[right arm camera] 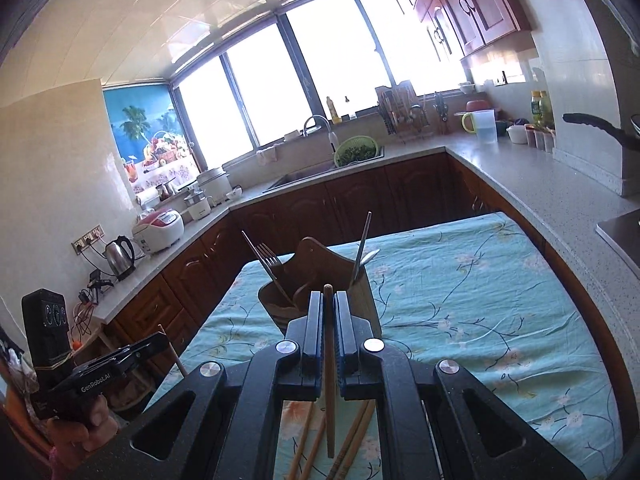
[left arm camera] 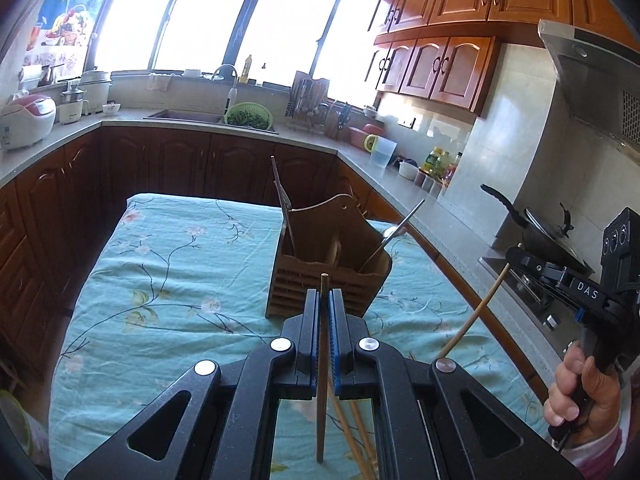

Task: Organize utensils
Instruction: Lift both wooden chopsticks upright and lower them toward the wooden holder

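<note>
Both grippers are up off the table, each clamped on one chopstick.

Left gripper (left arm camera: 325, 300): jaws nearly closed, pinching a dark chopstick (left arm camera: 321, 380) that stands roughly upright between the pads, tip poking just above the fingertips, lower end hanging below.

Right gripper (right arm camera: 329, 304): same story, jaws pressed on a brown chopstick (right arm camera: 329, 380), top end just above the pads, the rest hanging down behind.

Wooden utensil holder (left arm camera: 332, 268) sits on the floral tablecloth (left arm camera: 180, 260), straight ahead of both grippers and just past the fingertips. A fork (right arm camera: 267, 258) leans out of its left compartment, a metal spoon (left arm camera: 394, 234) out of its right.

Loose chopsticks (right arm camera: 352, 440) lie on the cloth below and behind the right gripper.

A hand (left arm camera: 580, 384) holds the right gripper's handle, off to the left gripper's right.
</note>
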`<move>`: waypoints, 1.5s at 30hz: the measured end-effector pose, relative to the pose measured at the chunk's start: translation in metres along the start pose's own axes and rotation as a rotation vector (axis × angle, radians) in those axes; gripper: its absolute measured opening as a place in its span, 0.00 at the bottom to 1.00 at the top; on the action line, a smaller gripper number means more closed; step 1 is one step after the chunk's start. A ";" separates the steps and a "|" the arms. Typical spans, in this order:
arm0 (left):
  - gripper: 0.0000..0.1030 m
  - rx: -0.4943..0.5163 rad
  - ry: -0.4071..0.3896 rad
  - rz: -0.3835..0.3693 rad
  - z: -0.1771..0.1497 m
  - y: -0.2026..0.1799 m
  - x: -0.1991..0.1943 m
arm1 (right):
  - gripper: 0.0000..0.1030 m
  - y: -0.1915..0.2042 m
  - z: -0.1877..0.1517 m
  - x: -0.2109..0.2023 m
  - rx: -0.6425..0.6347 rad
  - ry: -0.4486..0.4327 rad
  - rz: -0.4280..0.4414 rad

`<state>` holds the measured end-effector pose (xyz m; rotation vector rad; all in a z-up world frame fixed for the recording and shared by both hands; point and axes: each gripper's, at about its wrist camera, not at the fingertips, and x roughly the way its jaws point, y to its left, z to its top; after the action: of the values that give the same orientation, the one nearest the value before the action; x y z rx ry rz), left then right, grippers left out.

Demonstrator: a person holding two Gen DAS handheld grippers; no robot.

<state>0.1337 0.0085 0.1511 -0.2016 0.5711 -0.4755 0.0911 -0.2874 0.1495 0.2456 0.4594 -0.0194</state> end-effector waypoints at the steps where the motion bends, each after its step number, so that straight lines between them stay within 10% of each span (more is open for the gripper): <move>1: 0.03 0.000 -0.006 0.001 0.000 0.000 -0.001 | 0.05 0.000 0.002 -0.001 -0.002 -0.005 0.001; 21: 0.02 0.015 -0.093 0.005 0.026 0.000 0.002 | 0.05 0.006 0.031 0.007 -0.008 -0.088 0.003; 32: 0.02 0.084 -0.272 0.025 0.081 -0.011 0.004 | 0.05 0.024 0.092 0.017 -0.042 -0.239 -0.019; 45: 0.02 -0.009 -0.300 0.059 0.074 0.012 0.097 | 0.05 0.008 0.084 0.078 -0.035 -0.233 -0.099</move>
<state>0.2516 -0.0244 0.1627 -0.2591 0.2849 -0.3761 0.1986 -0.2967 0.1895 0.1830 0.2395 -0.1348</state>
